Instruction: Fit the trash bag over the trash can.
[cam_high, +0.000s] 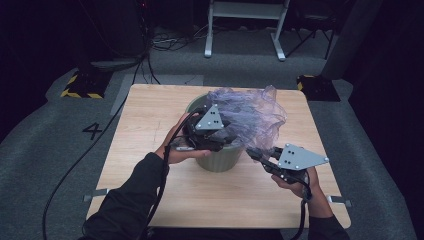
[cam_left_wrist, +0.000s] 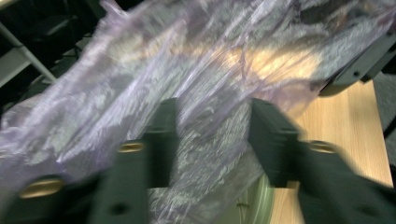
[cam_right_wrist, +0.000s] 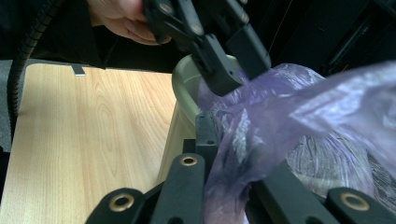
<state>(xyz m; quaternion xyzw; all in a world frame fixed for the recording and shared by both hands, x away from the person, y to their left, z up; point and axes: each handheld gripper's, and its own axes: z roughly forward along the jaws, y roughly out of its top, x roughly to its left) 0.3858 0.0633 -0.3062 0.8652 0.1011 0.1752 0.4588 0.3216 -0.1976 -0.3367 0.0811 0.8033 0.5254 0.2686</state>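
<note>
A: While the green bin (cam_high: 220, 159) stood near the middle of the table (cam_high: 150, 135), where was the purple bag (cam_high: 250, 117)?

B: Draped over the bin's rim, billowing toward the table's far right corner.

A: Right gripper (cam_high: 257, 156)?

B: Clenched on a fold of the bag just beside the bin.

A: Left gripper (cam_left_wrist: 212, 135)?

B: Above the bin's mouth, jaws apart with film between them; picture blurred, so pinch or not, I couldn't tell.

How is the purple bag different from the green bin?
The purple bag is thin, crinkly and see-through; the green bin is solid and you cannot see through it. The bag bunches up loosely over the bin's top, while the bin stands upright on the table. Both are plain, with no pattern.
</note>
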